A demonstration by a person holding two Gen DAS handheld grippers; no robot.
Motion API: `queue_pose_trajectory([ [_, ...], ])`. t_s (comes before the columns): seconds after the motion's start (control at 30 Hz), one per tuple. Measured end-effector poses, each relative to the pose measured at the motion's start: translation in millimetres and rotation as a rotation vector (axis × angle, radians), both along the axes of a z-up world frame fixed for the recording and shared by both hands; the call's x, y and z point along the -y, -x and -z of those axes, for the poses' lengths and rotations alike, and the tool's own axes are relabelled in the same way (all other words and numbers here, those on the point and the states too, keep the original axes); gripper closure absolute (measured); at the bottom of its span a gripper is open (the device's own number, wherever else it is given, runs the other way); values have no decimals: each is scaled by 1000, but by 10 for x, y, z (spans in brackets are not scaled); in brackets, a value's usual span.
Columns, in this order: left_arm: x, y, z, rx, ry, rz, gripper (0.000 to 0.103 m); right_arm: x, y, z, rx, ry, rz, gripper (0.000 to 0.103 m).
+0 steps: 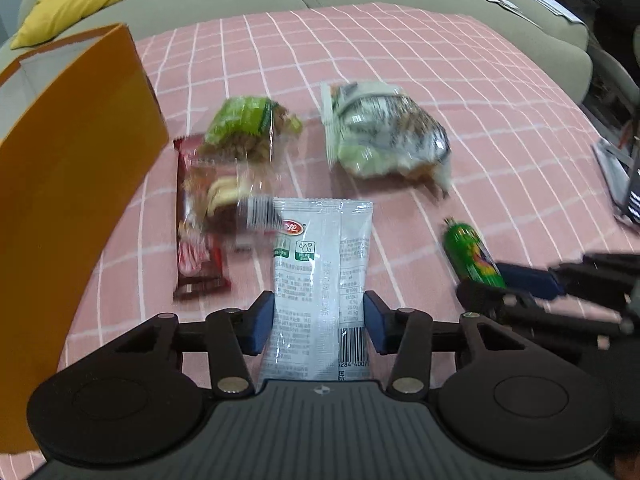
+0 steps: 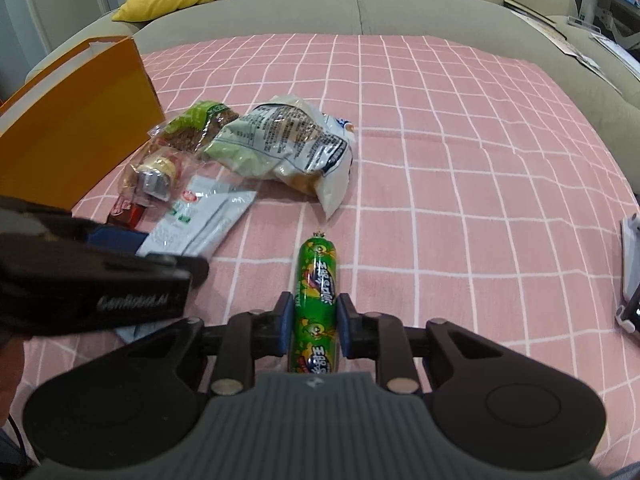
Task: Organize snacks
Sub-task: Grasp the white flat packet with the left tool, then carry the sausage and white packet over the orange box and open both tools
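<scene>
Five snacks lie on the pink cloth with a white grid [image 2: 460, 152] that covers the bench: one flat white foil sachet with green marks [image 1: 320, 264], one green sausage-shaped stick in shiny printed wrap [image 2: 318, 300], one crumpled pale bag with black print [image 2: 288, 140], one green-topped clear packet [image 1: 248, 128], and one dark red wrapper [image 1: 196, 236] with a clear pack lying over it. One orange cardboard box with an open top [image 1: 76, 168] stands at the cloth's left edge.

The left claw [image 1: 320, 320] has the white sachet between its blue pads [image 1: 260, 324], which sit right against its edges. The right claw [image 2: 314, 326] is clamped on the green stick, which points away along the cloth.

Only the right wrist view shows the left claw's black housing lettered in white. Only the left wrist view shows the sachet's barcode.
</scene>
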State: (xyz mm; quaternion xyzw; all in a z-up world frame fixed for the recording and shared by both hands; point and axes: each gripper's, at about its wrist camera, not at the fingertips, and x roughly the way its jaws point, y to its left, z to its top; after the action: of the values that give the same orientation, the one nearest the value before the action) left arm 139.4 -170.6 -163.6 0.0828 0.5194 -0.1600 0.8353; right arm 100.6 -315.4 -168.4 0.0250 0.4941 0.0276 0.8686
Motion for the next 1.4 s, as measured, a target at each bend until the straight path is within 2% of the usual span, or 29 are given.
queue_pose_trajectory([
  [0.27,-180,196,-30,-63,4,54,47,-18,87,-2,-46,-27,13,84],
  [0.43,-112,217,5,-16,-21,89,29,18,91,5,-45,-56,25,83],
  [0.57,-50,181,34,1,-40,107,25,55,92,1,-39,-86,40,81],
  [0.67,-34,169,31,-7,-34,128,33,60,81,8,-28,-87,39,80],
  [0.73,-26,179,13,-3,-34,140,46,55,80,8,-24,-86,36,80],
  [1.0,-63,239,-31,16,-33,122,50,7,93,-28,-20,-64,21,84],
  [1.13,-150,281,-177,48,-17,98,50,-55,116,-106,-2,-61,4,84],
  [1.4,-486,357,-541,95,71,9,51,-206,233,-278,27,-106,-6,84],
])
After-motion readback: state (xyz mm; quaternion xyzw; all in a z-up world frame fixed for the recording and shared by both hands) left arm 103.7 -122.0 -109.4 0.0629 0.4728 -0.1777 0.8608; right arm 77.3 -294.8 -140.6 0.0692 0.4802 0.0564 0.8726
